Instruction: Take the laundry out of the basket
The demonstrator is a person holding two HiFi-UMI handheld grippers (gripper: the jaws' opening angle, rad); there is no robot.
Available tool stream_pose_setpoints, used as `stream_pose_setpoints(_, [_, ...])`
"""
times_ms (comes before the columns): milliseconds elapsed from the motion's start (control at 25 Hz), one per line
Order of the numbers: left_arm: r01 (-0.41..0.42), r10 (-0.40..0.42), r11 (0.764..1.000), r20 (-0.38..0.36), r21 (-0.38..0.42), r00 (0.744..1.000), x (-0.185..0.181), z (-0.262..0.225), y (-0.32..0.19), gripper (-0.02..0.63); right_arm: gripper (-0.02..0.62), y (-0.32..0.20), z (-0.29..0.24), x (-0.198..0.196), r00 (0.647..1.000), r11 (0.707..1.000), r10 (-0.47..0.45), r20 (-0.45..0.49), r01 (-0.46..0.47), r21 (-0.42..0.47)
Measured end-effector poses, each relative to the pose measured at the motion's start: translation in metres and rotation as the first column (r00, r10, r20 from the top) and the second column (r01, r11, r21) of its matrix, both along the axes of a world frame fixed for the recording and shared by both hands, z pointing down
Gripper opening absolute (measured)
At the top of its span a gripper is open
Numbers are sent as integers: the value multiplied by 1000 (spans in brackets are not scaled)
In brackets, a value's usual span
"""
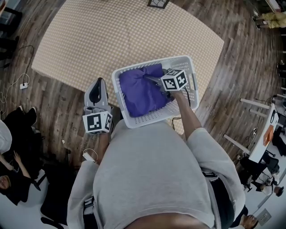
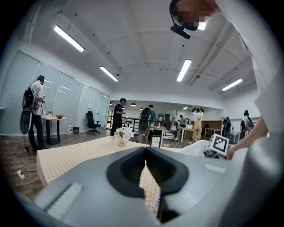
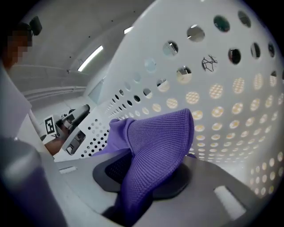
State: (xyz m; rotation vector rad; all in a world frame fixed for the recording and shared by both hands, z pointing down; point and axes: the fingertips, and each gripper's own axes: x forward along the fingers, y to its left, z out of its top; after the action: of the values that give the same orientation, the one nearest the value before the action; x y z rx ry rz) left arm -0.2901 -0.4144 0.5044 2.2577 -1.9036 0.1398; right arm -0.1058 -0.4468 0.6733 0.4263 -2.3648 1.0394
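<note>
One white perforated plastic laundry basket (image 1: 147, 117). One purple ribbed-knit garment (image 1: 140, 91). Two grey hand-held tools: left tool (image 1: 99, 82) and right tool (image 1: 151, 78). Two white cubes with black square markers, one to each tool: left cube (image 1: 97, 122), right cube (image 1: 174, 79). One table under a beige checked cloth (image 1: 111, 36). One small vase of white flowers (image 2: 123, 134). One dark square frame (image 1: 157, 3). One white power strip (image 1: 23, 85) on the wooden floor.
</note>
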Motion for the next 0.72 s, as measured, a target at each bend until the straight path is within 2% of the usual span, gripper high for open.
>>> stream_pose_setpoints(320, [-16,16,1000,-12,7,1000,11,-2,1,11,117,4,-57,-1,972,996,75,221,-83,30])
stream_pose_setpoints(520, [-16,16,1000,-2,19,1000,16,-7,4,11,115,12,-107,-10,923,991,91,375,-122,61])
stream_pose_setpoints(720, [-16,16,999,8,31,1000,20,-13,7,11,115,12,-148,-5,872,970,152,466,-222,100])
